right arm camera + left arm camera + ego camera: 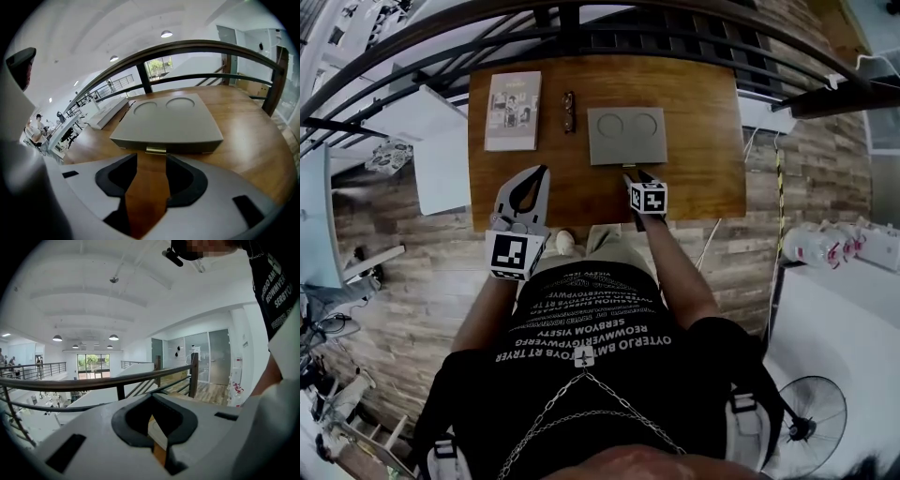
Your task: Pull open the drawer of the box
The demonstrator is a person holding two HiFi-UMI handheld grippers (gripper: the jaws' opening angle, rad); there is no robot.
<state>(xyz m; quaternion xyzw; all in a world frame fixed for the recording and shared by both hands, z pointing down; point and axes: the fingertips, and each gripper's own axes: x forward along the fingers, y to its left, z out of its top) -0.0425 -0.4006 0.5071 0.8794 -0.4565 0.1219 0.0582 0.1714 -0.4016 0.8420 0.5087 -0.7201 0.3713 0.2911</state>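
A flat grey box (pixel 626 135) with two round recesses in its top lies in the middle of the wooden table (pixel 694 178). A small brass handle (pixel 156 150) sticks out of the box's front face (pixel 187 146), and the drawer front looks flush with it. My right gripper (pixel 633 174) is at that front edge. Its jaws are open (pixel 151 162) with the handle just ahead of their tips and only bare table between them. My left gripper (pixel 542 172) hovers over the table's near left part, tips together, holding nothing, and tilted up towards the railing (pixel 153 416).
A book (pixel 513 110) lies at the table's far left and a pair of glasses (pixel 569 112) between it and the box. A dark metal railing (pixel 581 28) runs behind the table. The person's shoes (pixel 566 242) show under the near edge.
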